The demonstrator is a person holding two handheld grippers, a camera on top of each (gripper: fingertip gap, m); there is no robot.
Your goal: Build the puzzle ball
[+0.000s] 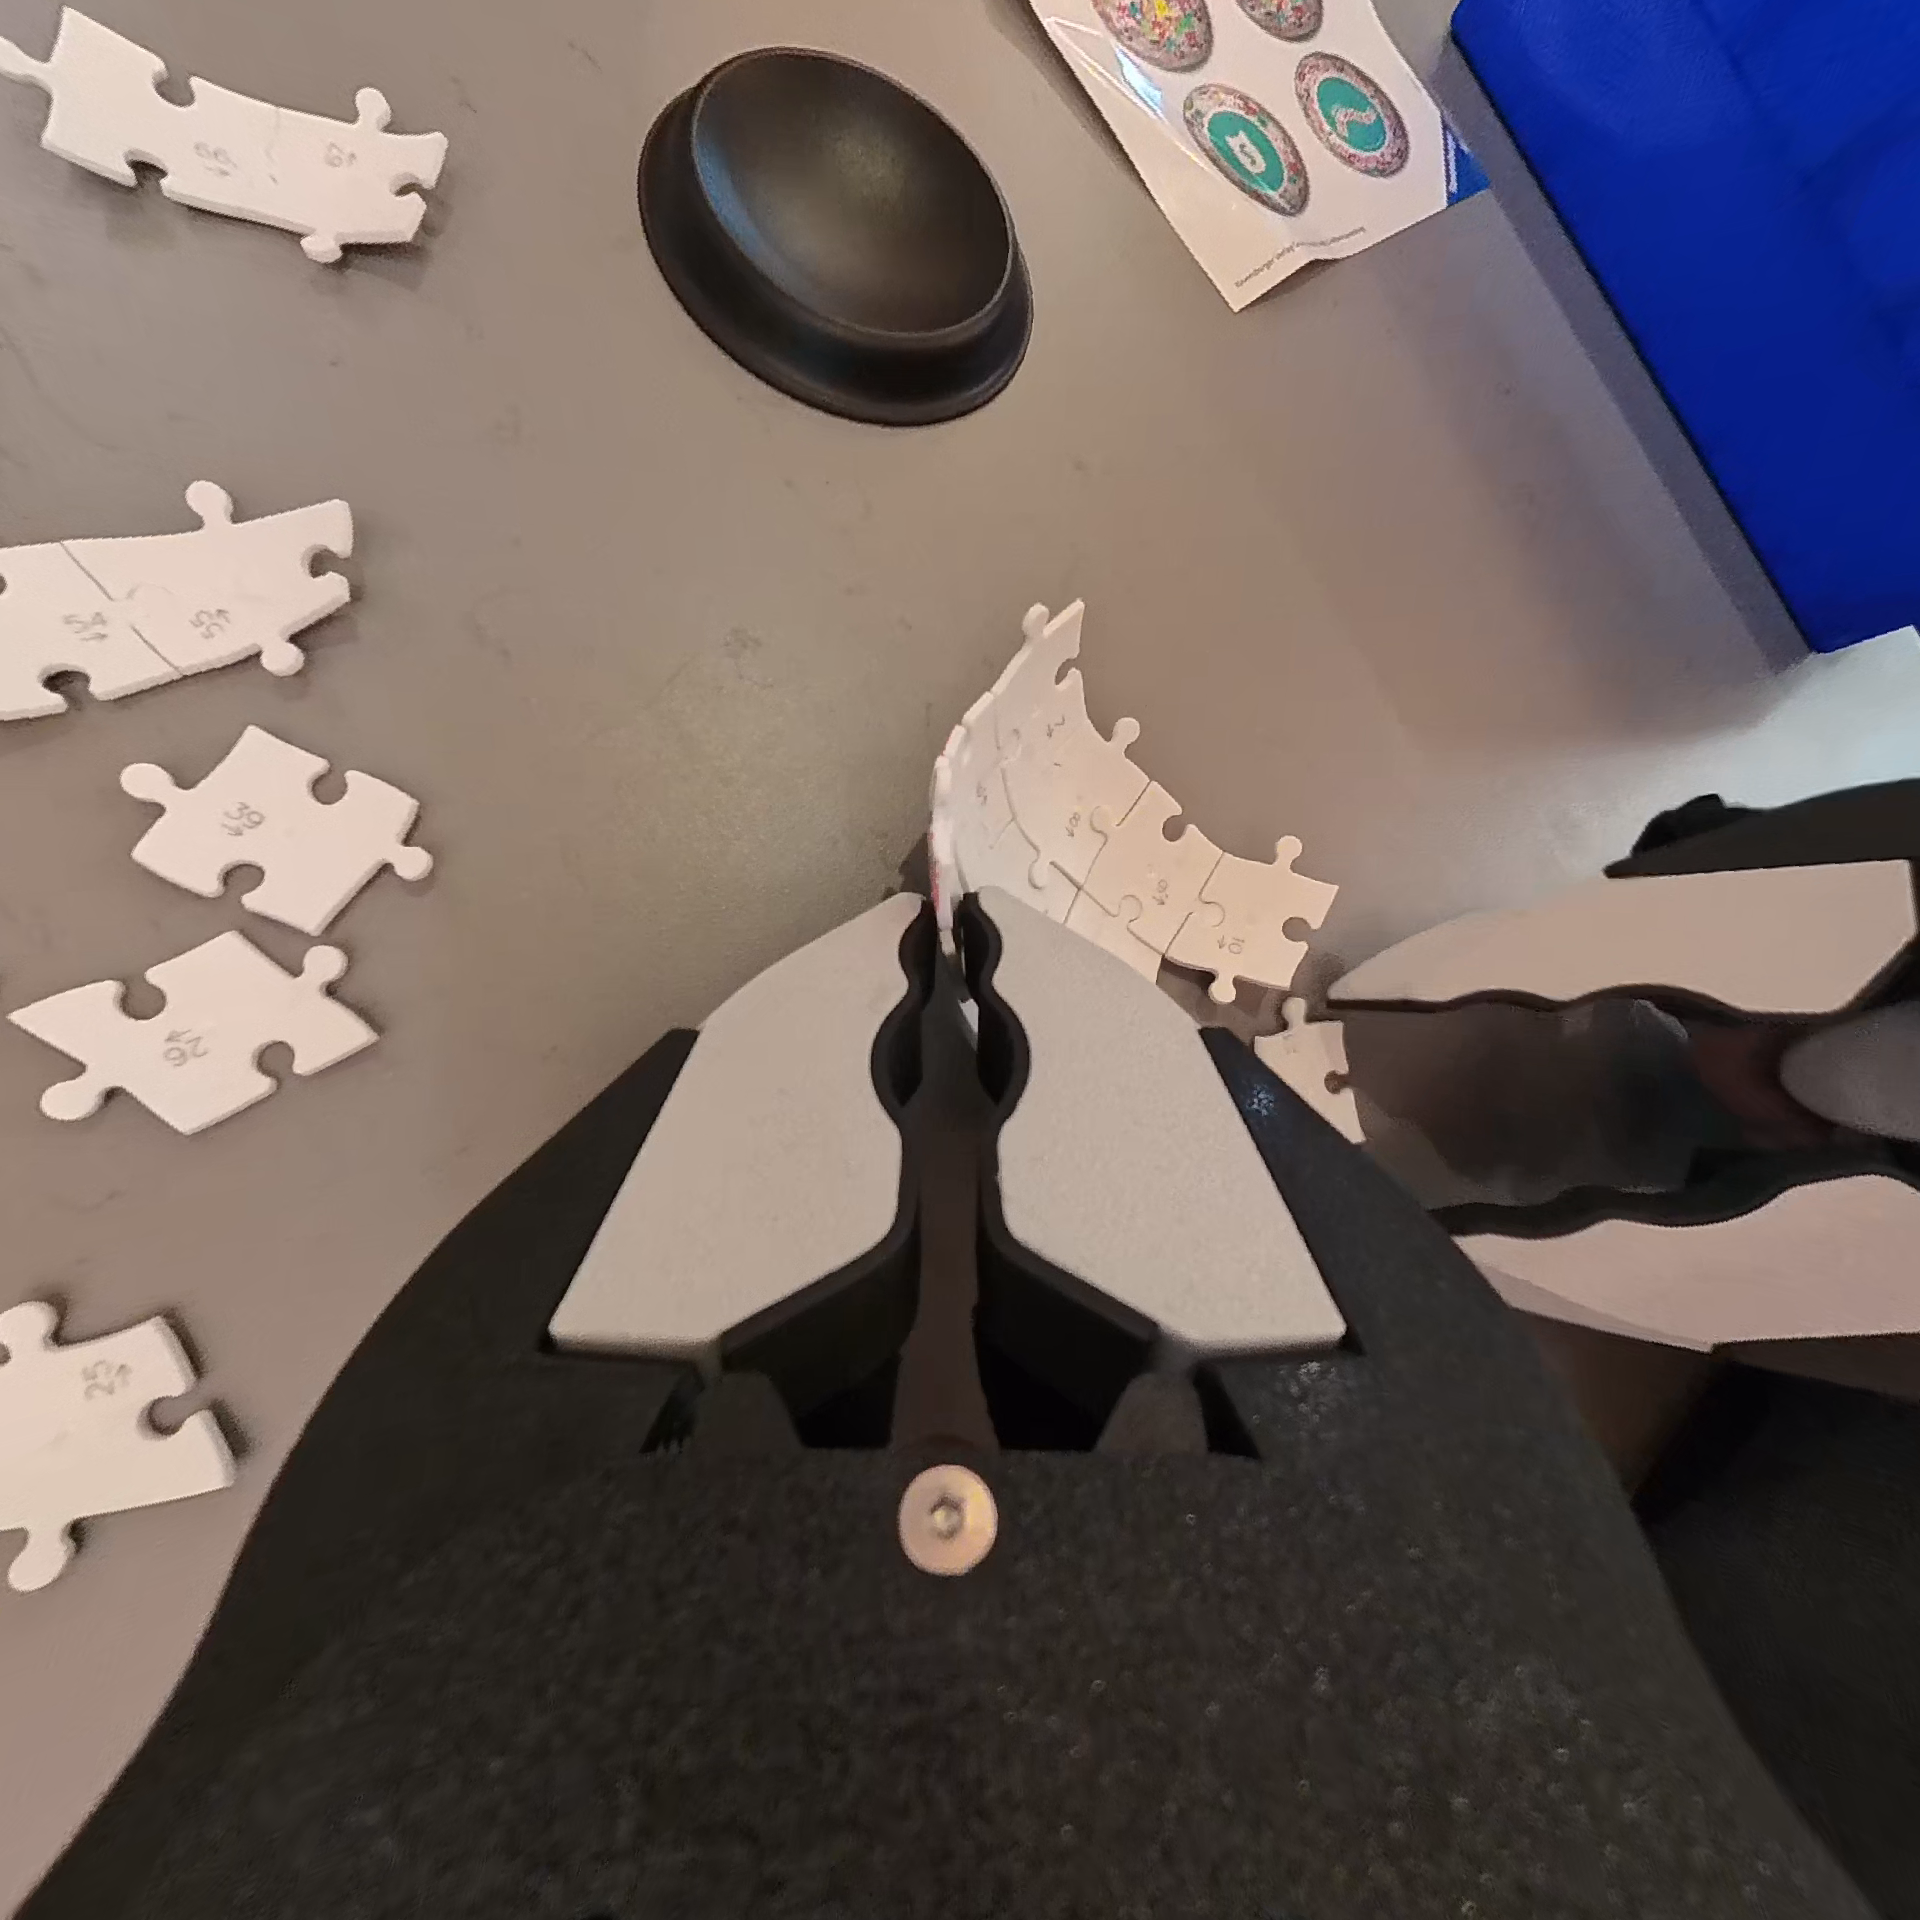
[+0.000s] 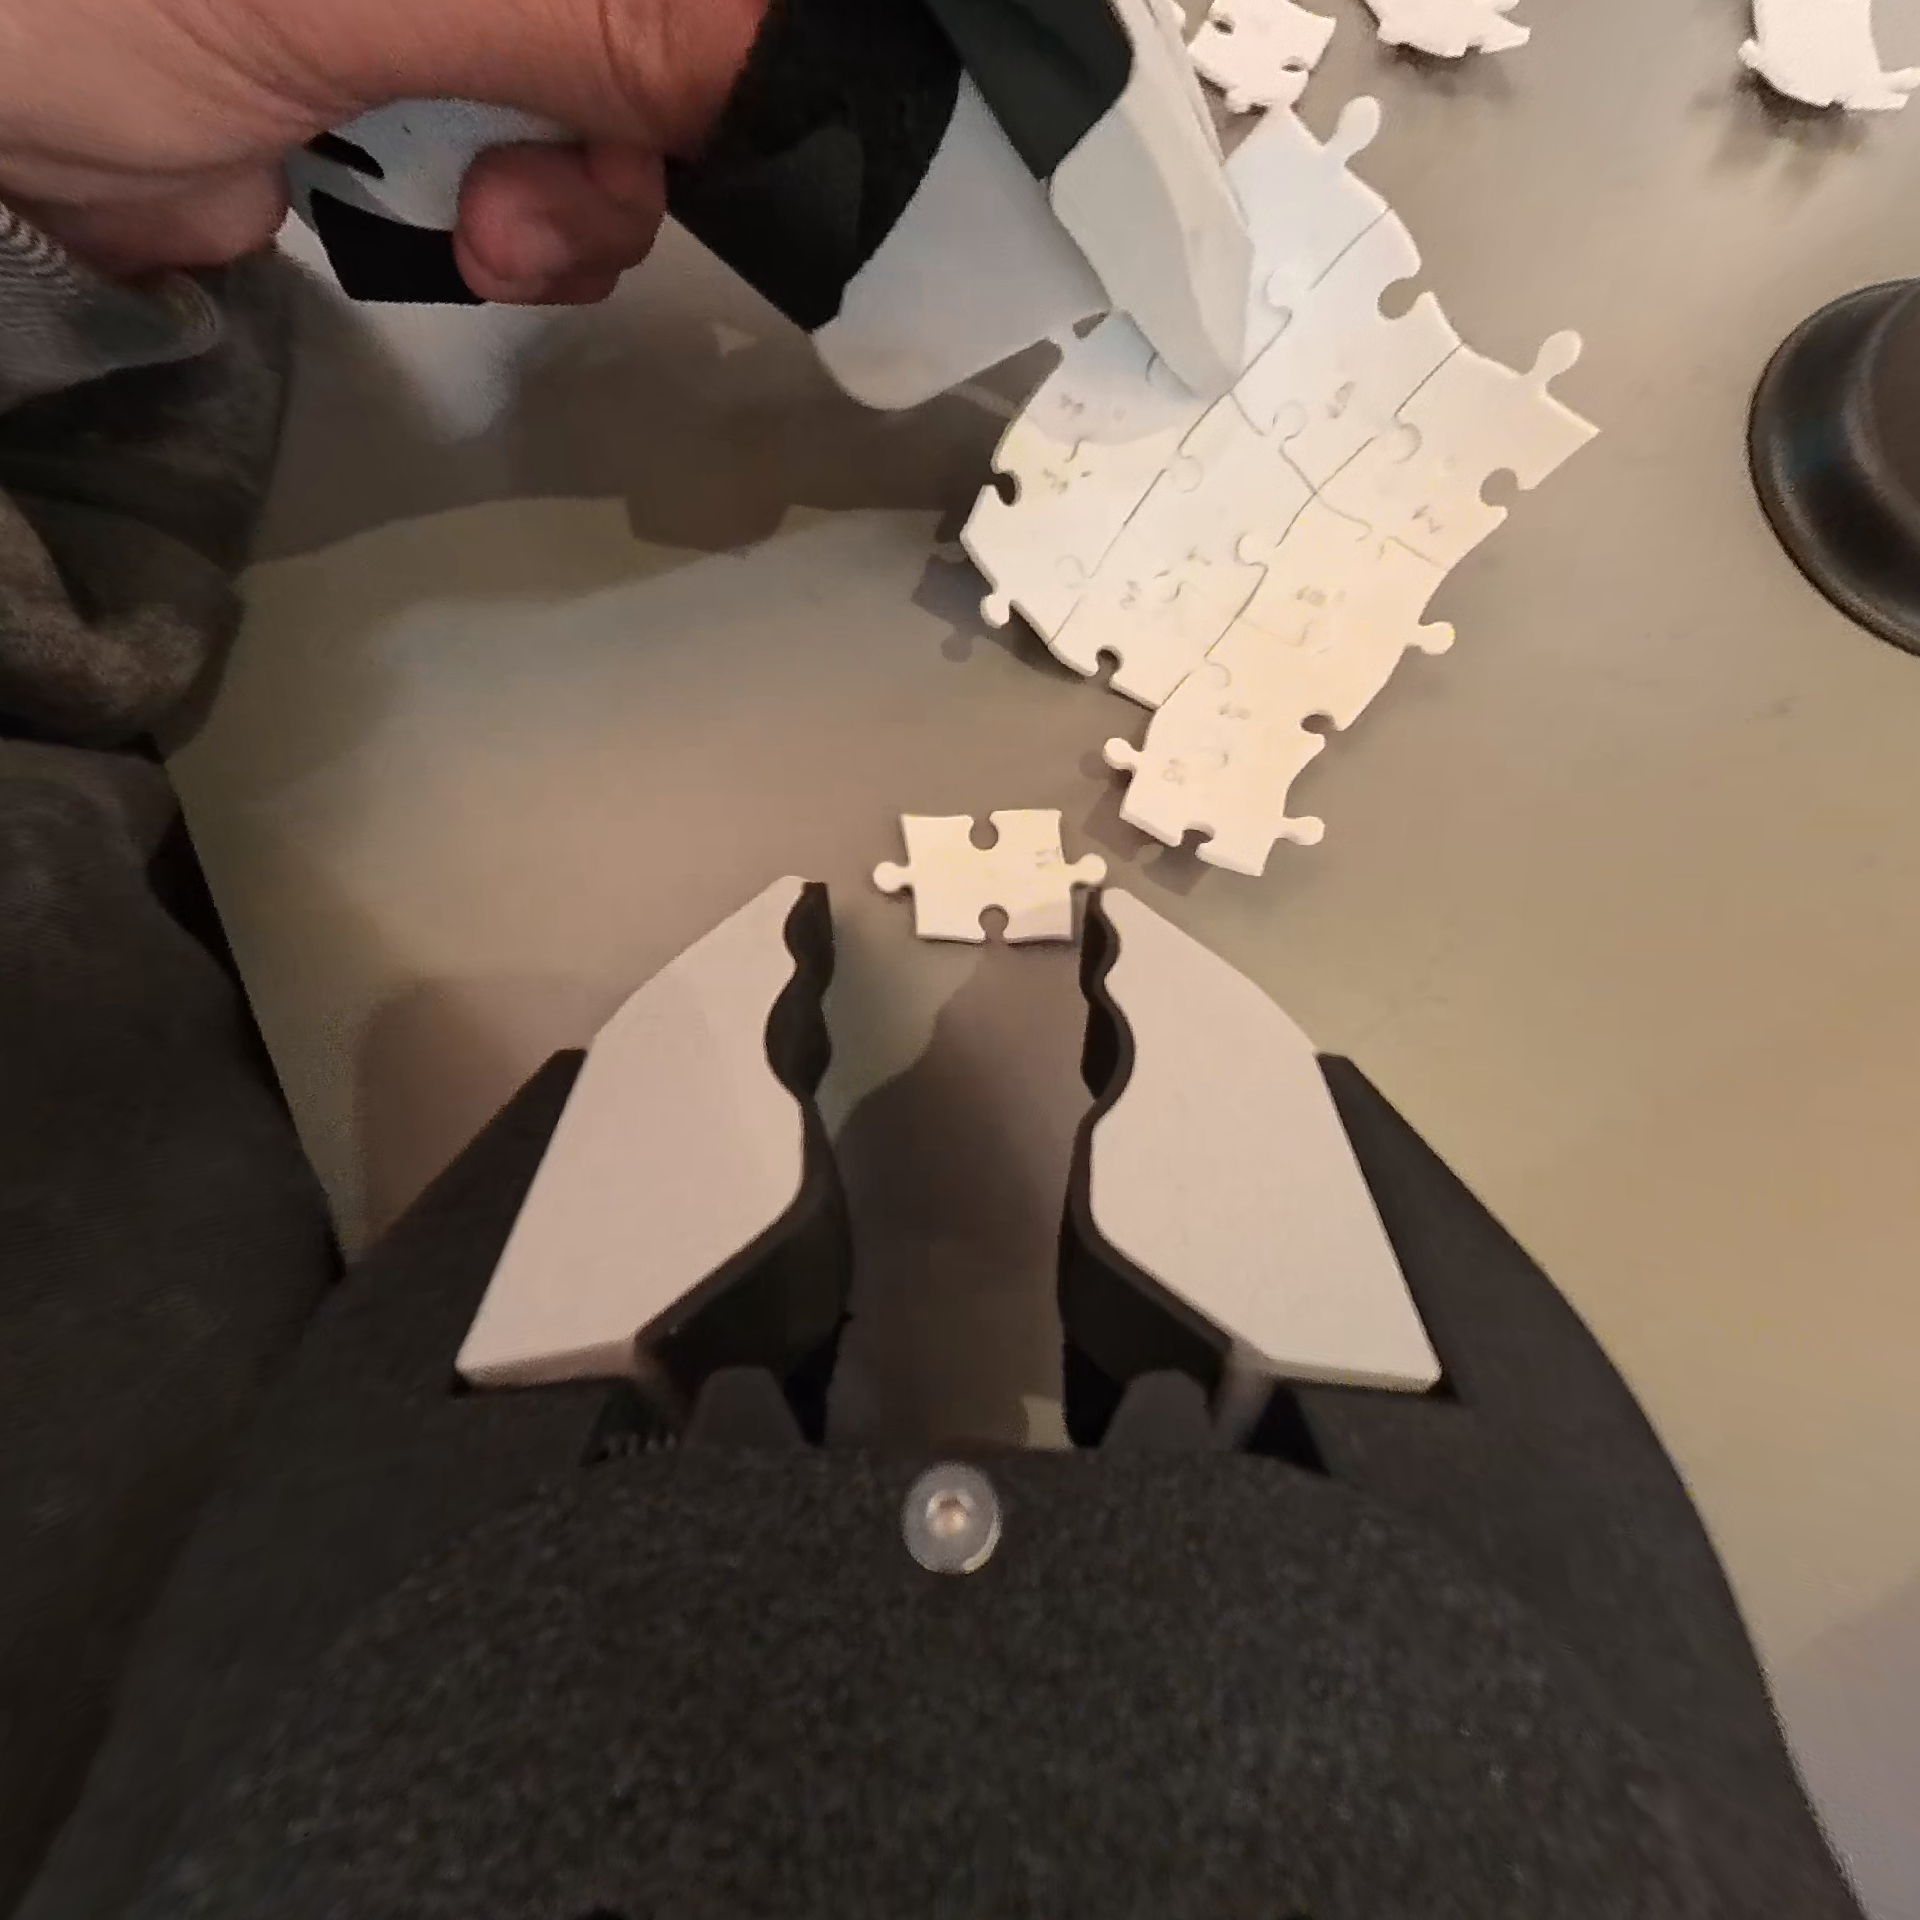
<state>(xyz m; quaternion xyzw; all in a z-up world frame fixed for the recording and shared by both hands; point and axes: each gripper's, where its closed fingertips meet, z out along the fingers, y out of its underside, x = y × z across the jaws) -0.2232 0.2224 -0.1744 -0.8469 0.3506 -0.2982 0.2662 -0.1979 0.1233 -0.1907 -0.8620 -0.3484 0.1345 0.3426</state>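
A curved white section of several joined puzzle pieces [image 1: 1101,831] rests on the grey table [image 1: 644,665], number side up. My left gripper [image 1: 948,909] is shut on its near edge. In the right wrist view the same section [image 2: 1278,540] lies ahead to the right, with the left gripper [image 2: 1184,364] clamped on its far edge. A single white piece [image 2: 987,878] lies flat just ahead of my right gripper [image 2: 956,904], which is open and empty, its tips on either side of the piece's near edge. That piece [image 1: 1309,1060] and the right gripper [image 1: 1340,1003] also show in the left wrist view.
A black round stand [image 1: 831,229] sits beyond the section. Several loose white pieces [image 1: 281,831] and joined strips [image 1: 177,613] lie to the left. A printed leaflet [image 1: 1268,135] and a blue box [image 1: 1714,260] are at the far right. A person's hand [image 2: 312,125] holds the left gripper.
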